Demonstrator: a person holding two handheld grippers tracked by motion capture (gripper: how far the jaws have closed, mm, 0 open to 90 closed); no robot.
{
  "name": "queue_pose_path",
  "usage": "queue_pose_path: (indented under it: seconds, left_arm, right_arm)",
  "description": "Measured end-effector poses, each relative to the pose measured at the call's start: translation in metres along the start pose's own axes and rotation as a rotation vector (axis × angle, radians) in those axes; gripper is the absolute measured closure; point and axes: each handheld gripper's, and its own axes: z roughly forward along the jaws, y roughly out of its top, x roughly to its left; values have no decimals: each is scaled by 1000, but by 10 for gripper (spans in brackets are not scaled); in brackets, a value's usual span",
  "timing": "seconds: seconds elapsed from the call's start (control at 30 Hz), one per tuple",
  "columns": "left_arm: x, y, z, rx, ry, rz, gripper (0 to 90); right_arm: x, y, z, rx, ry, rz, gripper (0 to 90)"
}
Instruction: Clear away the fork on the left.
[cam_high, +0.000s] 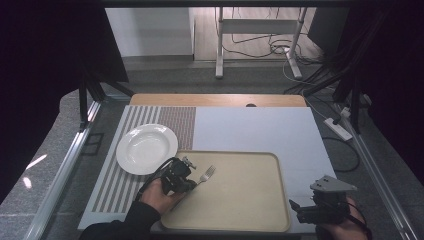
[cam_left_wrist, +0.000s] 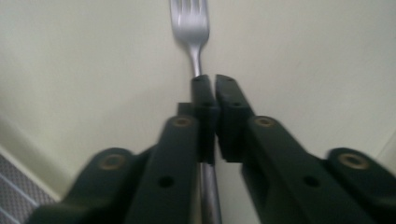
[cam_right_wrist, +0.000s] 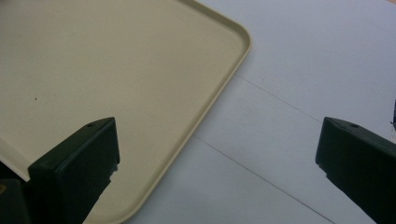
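A silver fork (cam_high: 206, 174) lies on the beige tray (cam_high: 250, 200), near the tray's left side, tines pointing up and to the right. My left gripper (cam_high: 191, 183) is shut on the fork's handle, low over the tray. In the left gripper view the two jaws of the left gripper (cam_left_wrist: 208, 81) stand pressed together around the handle, and the fork (cam_left_wrist: 189, 18) sticks out past their tips over the tray (cam_left_wrist: 93, 70). My right gripper (cam_high: 298, 208) hovers at the tray's lower right corner, open with nothing between its jaws. The right gripper (cam_right_wrist: 219, 154) looks across the tray's corner (cam_right_wrist: 116, 70).
A white deep plate (cam_high: 146, 148) sits on a striped placemat (cam_high: 115, 190) left of the tray, close to my left hand. A pale grey mat (cam_high: 260, 130) covers the table behind and right of the tray. Metal frame rails run along both table sides.
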Motion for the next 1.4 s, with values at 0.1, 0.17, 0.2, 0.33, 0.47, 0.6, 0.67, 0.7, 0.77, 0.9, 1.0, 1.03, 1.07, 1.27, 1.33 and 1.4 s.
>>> queue_pose_path:
  seconds: [0.1,0.17,0.2,0.33,0.47,0.6,0.67,0.7,0.77,0.9,1.0,1.03,1.07,1.27,1.33,1.4]
  left_arm:
    - [0,9,1,-9,-33,19,885]
    - [-3,13,7,8,-33,41,885]
    - [-4,15,11,21,-33,55,885]
    - [-7,17,22,74,2,88,885]
    - [0,15,25,82,27,65,885]
    - [10,12,22,77,42,36,885]
    - [14,11,21,78,51,22,885]
    - [17,11,20,77,56,16,885]
    - [21,9,19,79,64,3,885]
    - [31,6,15,81,79,-24,885]
    - [35,4,14,81,79,-39,885]
    - [37,3,13,80,79,-46,885]
    - [39,2,13,81,79,-52,885]
    - [49,-2,10,77,71,-94,884]
    - [52,-3,9,76,70,-107,884]
    - [54,-5,8,76,67,-115,884]
  right_arm:
    - [0,0,0,2,0,-2,3]
    - [0,0,0,5,-1,-5,3]
    - [0,0,0,6,-1,-5,3]
    - [0,0,0,5,-2,-5,3]
    - [0,0,0,5,0,-7,3]
    - [0,0,0,4,2,-10,3]
    - [0,0,0,4,2,-10,3]
    - [0,0,0,3,2,-10,3]
    - [0,0,0,3,2,-9,3]
    - [0,0,0,4,1,-8,3]
    - [0,0,0,1,2,-4,3]
    - [0,0,0,1,2,-4,3]
    - [0,0,0,1,1,-4,3]
    - [0,0,0,-1,1,3,3]
    - [0,0,0,-2,-1,4,3]
    - [-1,0,0,-3,-1,6,3]
